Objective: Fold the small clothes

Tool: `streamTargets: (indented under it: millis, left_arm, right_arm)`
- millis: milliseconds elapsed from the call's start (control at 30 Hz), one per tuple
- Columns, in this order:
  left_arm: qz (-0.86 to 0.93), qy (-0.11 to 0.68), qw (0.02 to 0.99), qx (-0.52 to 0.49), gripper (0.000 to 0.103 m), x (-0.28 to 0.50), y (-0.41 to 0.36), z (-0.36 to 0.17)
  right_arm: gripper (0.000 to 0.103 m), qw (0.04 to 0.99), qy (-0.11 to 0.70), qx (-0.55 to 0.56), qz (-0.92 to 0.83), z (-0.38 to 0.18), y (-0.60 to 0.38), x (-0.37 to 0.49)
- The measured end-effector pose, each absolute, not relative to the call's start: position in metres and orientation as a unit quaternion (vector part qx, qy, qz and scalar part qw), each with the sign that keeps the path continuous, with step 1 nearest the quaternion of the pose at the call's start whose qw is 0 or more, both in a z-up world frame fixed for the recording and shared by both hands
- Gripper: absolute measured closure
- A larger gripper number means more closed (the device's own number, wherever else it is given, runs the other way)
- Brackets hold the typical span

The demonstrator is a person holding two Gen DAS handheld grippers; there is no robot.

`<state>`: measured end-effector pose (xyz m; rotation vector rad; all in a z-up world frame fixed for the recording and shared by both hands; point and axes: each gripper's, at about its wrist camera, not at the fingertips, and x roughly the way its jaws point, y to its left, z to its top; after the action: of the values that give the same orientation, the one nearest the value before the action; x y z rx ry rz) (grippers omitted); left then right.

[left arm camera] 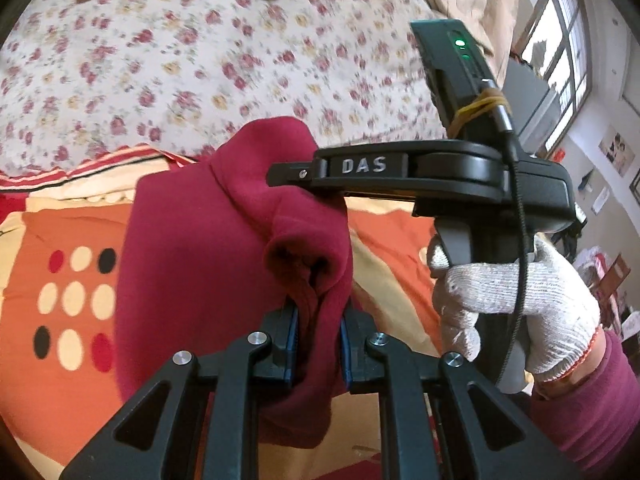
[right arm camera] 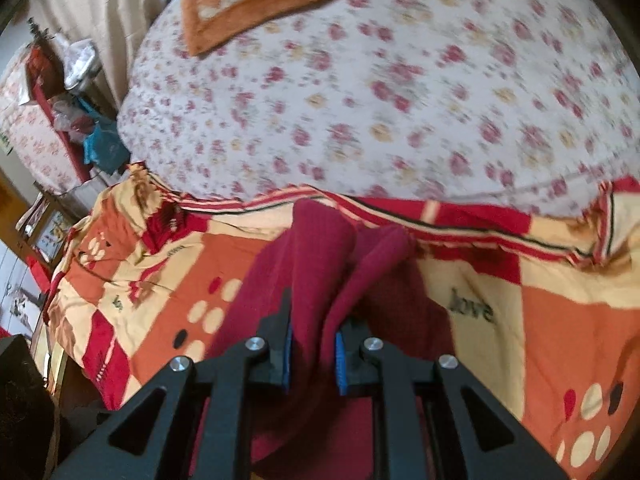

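A dark red knitted garment (left arm camera: 224, 248) is held above the patterned orange, red and cream bedspread (left arm camera: 68, 240), pinched at one bunched edge by the left gripper (left arm camera: 318, 336) and at another by the right gripper (right arm camera: 314, 354), both clamped onto the fabric, presumably so that it can be carried over into a fold. The soft, ribbed cloth is gathered into thick rolls between the blue pads (right arm camera: 340, 360), while the right tool's handle is gripped by a white knitted glove (left arm camera: 516, 304).

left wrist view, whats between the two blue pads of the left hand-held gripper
A bunched fold of the dark red garment is pinched between the left hand-held gripper pads, seen in the left wrist view.
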<state>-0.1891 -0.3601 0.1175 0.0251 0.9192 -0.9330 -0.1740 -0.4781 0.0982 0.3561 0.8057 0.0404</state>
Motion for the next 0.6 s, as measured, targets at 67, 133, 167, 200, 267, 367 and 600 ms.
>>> streamTargets:
  millis: [67, 133, 167, 200, 267, 367, 600]
  left_arm:
    - [-0.430, 0.437, 0.789, 0.025, 0.103, -0.190, -0.373, 0.106]
    - [-0.427, 0.453, 0.782, 0.030, 0.103, -0.191, -0.381, 0.095]
    - [-0.424, 0.463, 0.778, 0.031, 0.103, -0.191, -0.385, 0.089]
    - [-0.424, 0.472, 0.772, 0.030, 0.098, -0.191, -0.388, 0.086]
    - [-0.438, 0.482, 0.758, 0.021, 0.092, -0.193, -0.386, 0.088]
    - [-0.470, 0.479, 0.741, 0.018, 0.087, -0.200, -0.368, 0.108]
    - [-0.380, 0.427, 0.819, 0.058, 0.081, -0.177, -0.309, 0.135]
  right_arm:
    - [0.087, 0.901, 0.398, 0.175, 0.007, 0.083, -0.487, -0.174]
    - [0.087, 0.895, 0.408, 0.180, -0.004, 0.065, -0.496, -0.173]
    - [0.087, 0.892, 0.414, 0.183, -0.011, 0.054, -0.500, -0.173]
    - [0.087, 0.887, 0.422, 0.186, -0.018, 0.043, -0.505, -0.173]
    - [0.083, 0.882, 0.427, 0.197, -0.025, 0.028, -0.512, -0.175]
    - [0.071, 0.881, 0.423, 0.208, -0.046, 0.026, -0.523, -0.185]
    - [0.071, 0.909, 0.374, 0.182, -0.015, 0.075, -0.500, -0.223]
